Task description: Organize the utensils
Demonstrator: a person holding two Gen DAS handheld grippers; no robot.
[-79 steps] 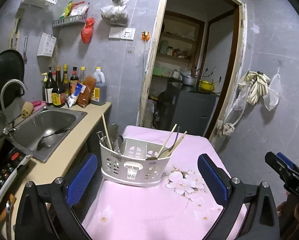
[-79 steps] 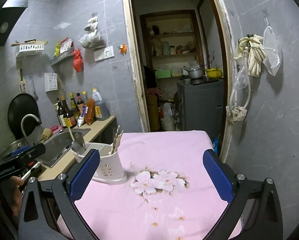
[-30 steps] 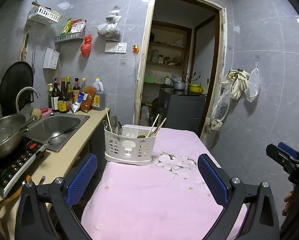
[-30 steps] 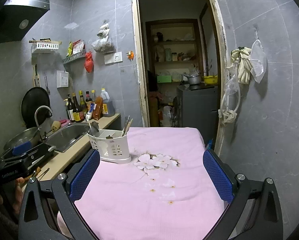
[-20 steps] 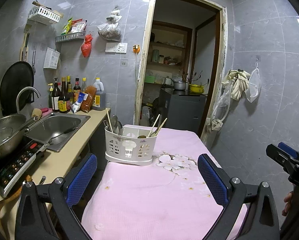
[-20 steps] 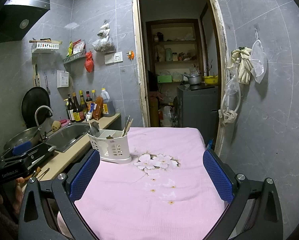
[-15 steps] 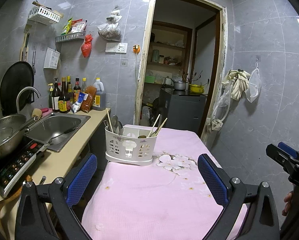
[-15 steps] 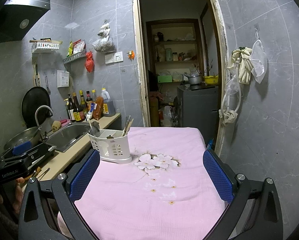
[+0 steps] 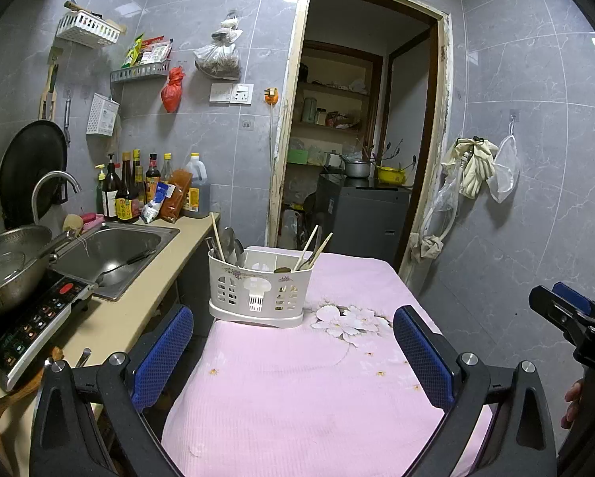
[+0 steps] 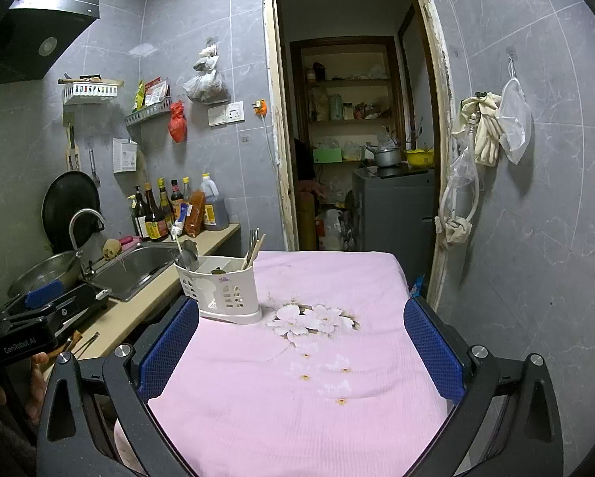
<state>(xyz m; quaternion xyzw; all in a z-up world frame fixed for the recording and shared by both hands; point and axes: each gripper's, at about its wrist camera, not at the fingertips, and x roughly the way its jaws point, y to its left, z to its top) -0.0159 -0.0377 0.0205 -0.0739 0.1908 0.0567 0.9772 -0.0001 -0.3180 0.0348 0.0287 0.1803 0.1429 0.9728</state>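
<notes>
Both tools are held back from the work: the left hand-held gripper [image 9: 293, 349] and the right hand-held gripper [image 10: 301, 348] each have their blue pads spread wide with nothing between them. Ahead of both, well apart from the fingertips, a white utensil caddy [image 9: 259, 288] stands upright on the pink tabletop [image 9: 297, 389], slightly left of centre for the left tool and further left for the right one, just beside the printed flowers [image 10: 311, 320]. Chopsticks [image 9: 311, 246] lean out of the compartment on its right, and spoons [image 9: 229, 244] stand with another stick in the one on its left; what lies in the middle compartment is too small to tell. The caddy looks like light, stiff, perforated plastic that could slide or tip if nudged high up. The chopsticks are thin, rigid and probably slick, so pinching them on the shaft above the rim seems safest; the spoons are best taken by their handles.
</notes>
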